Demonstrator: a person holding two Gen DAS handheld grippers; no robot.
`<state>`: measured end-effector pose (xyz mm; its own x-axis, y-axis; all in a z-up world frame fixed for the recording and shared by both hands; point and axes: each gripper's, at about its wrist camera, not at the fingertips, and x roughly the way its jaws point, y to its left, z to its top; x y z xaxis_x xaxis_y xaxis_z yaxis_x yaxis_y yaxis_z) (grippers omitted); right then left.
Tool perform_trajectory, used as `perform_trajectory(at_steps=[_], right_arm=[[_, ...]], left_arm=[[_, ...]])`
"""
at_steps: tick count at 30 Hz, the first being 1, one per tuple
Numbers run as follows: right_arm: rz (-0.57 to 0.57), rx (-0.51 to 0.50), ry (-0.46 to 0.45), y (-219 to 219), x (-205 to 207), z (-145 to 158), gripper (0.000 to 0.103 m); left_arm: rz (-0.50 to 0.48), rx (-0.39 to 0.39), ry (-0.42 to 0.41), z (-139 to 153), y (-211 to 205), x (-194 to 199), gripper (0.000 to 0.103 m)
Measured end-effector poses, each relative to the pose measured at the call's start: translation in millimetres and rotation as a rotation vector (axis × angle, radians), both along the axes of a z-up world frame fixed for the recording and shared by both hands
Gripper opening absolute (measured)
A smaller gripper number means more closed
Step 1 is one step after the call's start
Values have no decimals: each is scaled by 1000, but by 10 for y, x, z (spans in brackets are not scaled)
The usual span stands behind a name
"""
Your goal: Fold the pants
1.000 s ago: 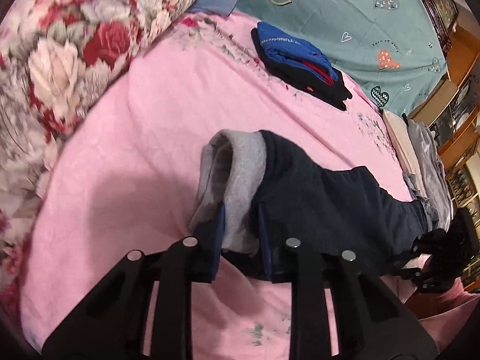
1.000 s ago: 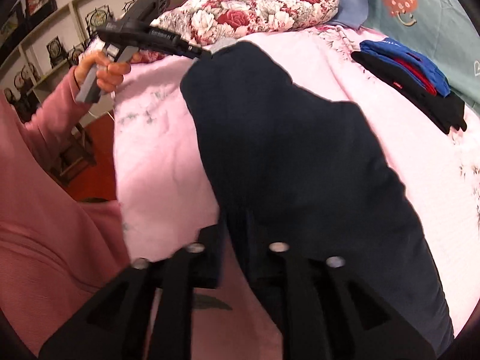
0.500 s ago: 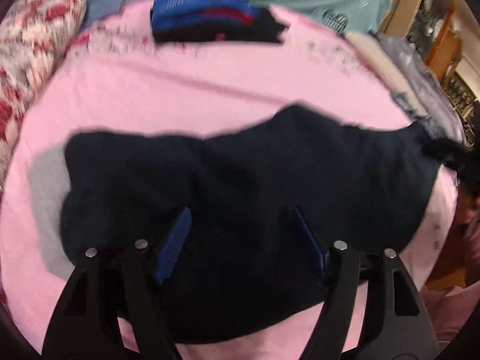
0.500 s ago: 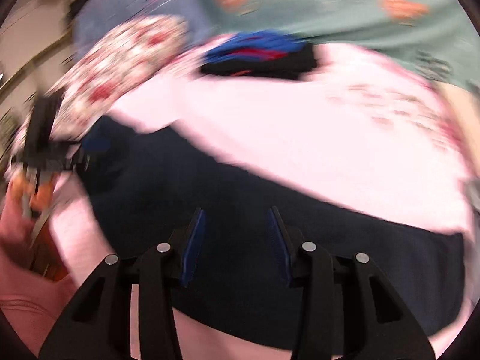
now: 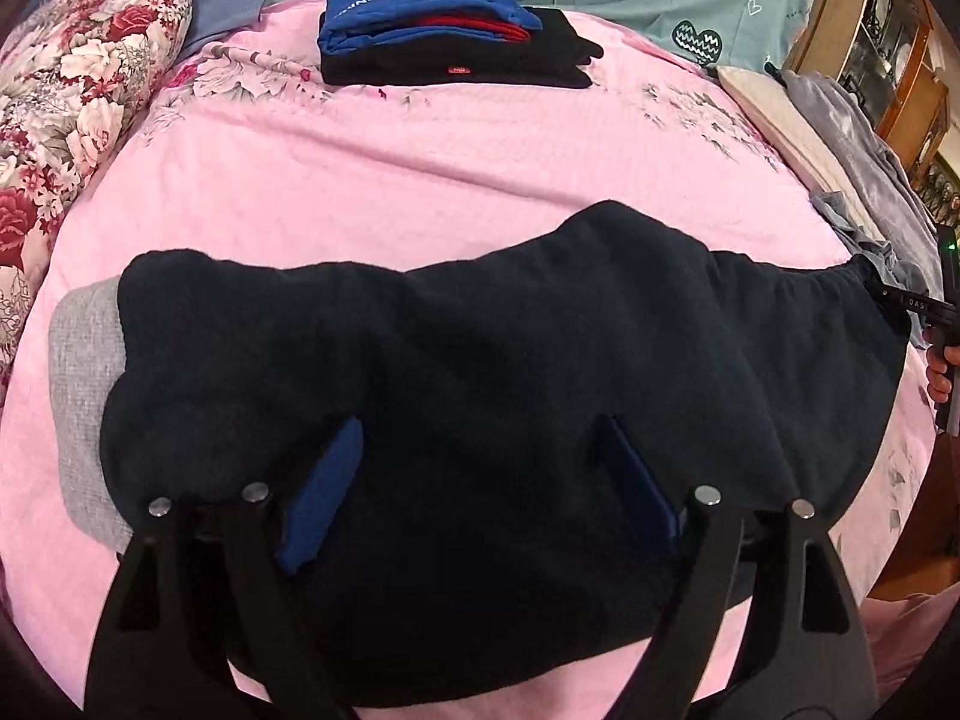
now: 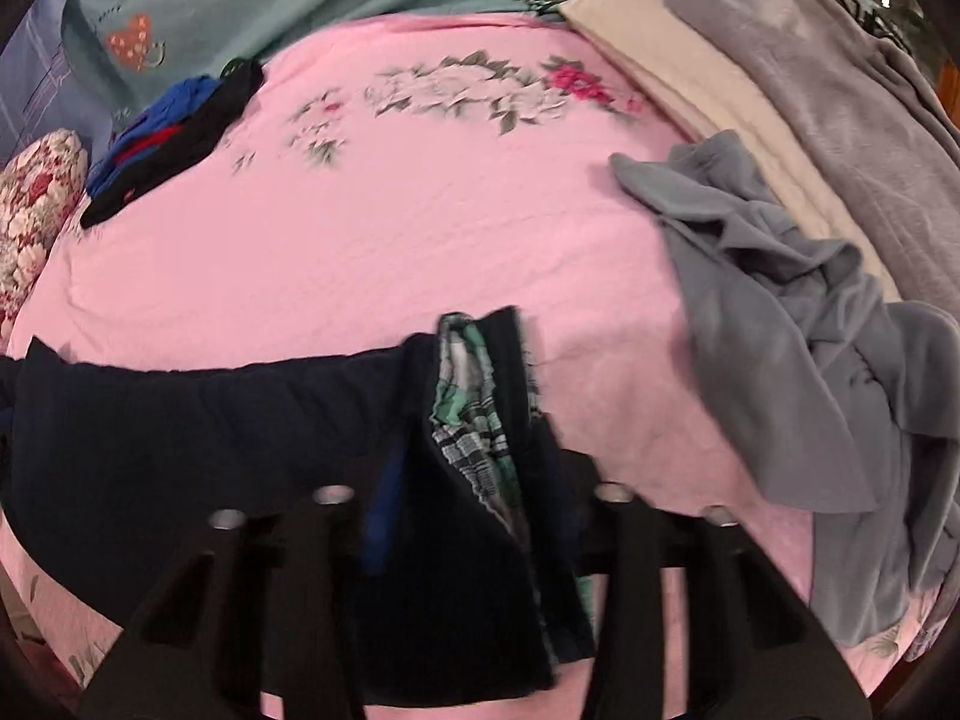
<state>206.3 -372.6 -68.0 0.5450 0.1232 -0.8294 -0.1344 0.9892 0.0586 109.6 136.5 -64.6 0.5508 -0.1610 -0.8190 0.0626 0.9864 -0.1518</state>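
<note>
since a second ago, the left gripper (image 5: 480, 480) has let go of the grey cuff and now hangs spread wide above the dark navy pants (image 5: 480, 396), which have gone from bunched up to lying flat across the pink bedsheet (image 5: 420, 180). its blue pads (image 5: 324, 492) are well apart, with nothing between them. the grey cuff (image 5: 84, 396) shows at the left end of the pants. at the far right edge of the pants, the right gripper (image 5: 918, 306) is mostly cut off by the frame. in its own view, the right gripper (image 6: 474, 516) is clamped on the waistband end of the pants (image 6: 180, 438), where a green plaid lining (image 6: 474, 420) is exposed; this view is slightly blurred and its pads are largely hidden by cloth. beyond the pants sits a folded blue and black stack of clothes (image 5: 450, 36). to the right of the pants lies a crumpled grey garment (image 6: 810, 330).
</note>
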Motion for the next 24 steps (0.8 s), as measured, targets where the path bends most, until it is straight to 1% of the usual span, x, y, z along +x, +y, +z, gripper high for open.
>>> perform_trajectory(at_steps=[1, 2, 3, 6, 7, 8, 9, 10, 11, 12, 13, 14, 15, 17, 18, 20, 21, 23, 24], right_arm=[[16, -29, -4, 74, -27, 51, 8], [23, -54, -19, 114, -43, 125, 7], [16, -77, -57, 128, -98, 269, 7], [-29, -64, -143, -9, -235, 545, 7], [-43, -56, -138, -65, -251, 539, 7], [-65, -41, -119, -130, -244, 457, 7], [-86, -31, -59, -188, -193, 265, 7], [-91, -39, -6, -192, -161, 89, 11], [-92, -54, -7, -178, -154, -14, 11], [-95, -86, -28, -153, -183, -2, 18], [-110, -112, -33, -141, -201, 55, 29], [-153, -137, -47, -148, -232, 163, 34], [-194, -151, -66, -160, -270, 262, 43], [-236, -138, -124, -142, -360, 498, 46], [-220, -101, -165, -59, -406, 624, 47], [-139, -21, -217, 204, -447, 782, 48], [-52, 27, -235, 453, -435, 816, 48], [133, 104, -237, 979, -418, 779, 48], [208, 131, -230, 1195, -407, 738, 48]], left_arm=[[8, -4, 4, 8, 4, 9, 84], [14, -9, 10, 14, 16, 22, 84], [23, -16, 17, 19, 24, 29, 84], [38, -29, 17, 18, 31, 29, 84], [37, -22, 12, 9, 16, 26, 86], [34, -15, 8, 1, -4, 24, 87], [27, 0, 5, -10, -35, 23, 88], [22, 14, 6, -17, -55, 24, 89], [8, 41, 13, -21, -89, 26, 89], [-6, 56, 18, -16, -104, 19, 89], [-17, 60, 19, 1, -104, 7, 89], [-29, 52, 23, 35, -83, -13, 89], [-30, 39, 28, 69, -55, -25, 89], [-20, 7, 13, 177, -1, -36, 89], [-12, -9, -10, 245, 10, -34, 89], [-23, -71, -56, 362, -22, -13, 89], [-48, -118, -78, 407, -72, 17, 89], [-96, -163, -101, 433, -199, 92, 89], [-114, -170, -102, 429, -273, 137, 89]])
